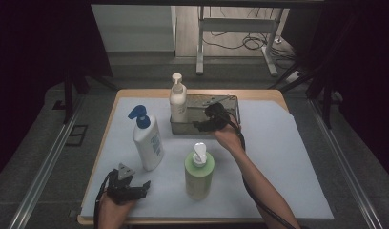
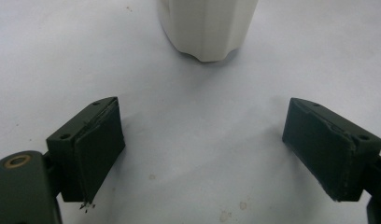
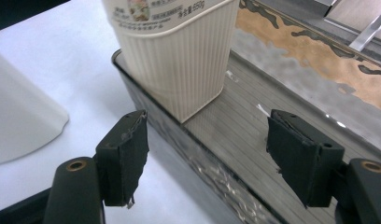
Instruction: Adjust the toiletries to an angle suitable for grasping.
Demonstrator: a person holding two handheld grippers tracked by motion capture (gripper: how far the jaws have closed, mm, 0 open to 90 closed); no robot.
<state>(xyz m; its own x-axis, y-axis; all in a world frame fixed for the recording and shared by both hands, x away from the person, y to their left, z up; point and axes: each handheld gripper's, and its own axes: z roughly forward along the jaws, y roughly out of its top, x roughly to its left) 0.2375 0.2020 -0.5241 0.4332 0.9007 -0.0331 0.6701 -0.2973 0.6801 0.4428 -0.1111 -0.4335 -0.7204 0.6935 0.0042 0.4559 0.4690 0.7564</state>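
On a table (image 1: 297, 143) under a pale sheet, a person works with a hand-held gripper in each hand, apparently loading pump bottles into a metal tray (image 1: 229, 101).

Largest first: the tray, a shallow steel caddy, sits directly under and ahead of the right gripper (image 1: 200, 126), whose jaws straddle its near wall. From the right gripper view, the tray (image 3: 282, 140) floor runs off to the right, bare and streaked.

Next, a cream bottle (image 1: 178, 102) stands upright in the tray's left end, just ahead of the right gripper. Seen along those jaws, the cream bottle (image 3: 179, 60) rests tight in the corner, likely so the others will fit beside it. The right gripper (image 3: 207, 158) is spread wide with nothing between its pads; it looks to have let the bottle go.

A white bottle (image 1: 148, 140) with a blue pump stands on the sheet just ahead of the left gripper (image 1: 146, 185). A green bottle (image 1: 199, 172) stands to that gripper's right, between the two forearms. Both appear to be waiting their turn.

Along the left jaws, the white bottle (image 2: 207, 28) base lies straight ahead, apart from the pads. The left gripper (image 2: 202, 154) is spread too, holding nothing, low over the sheet as if lined up to reach.
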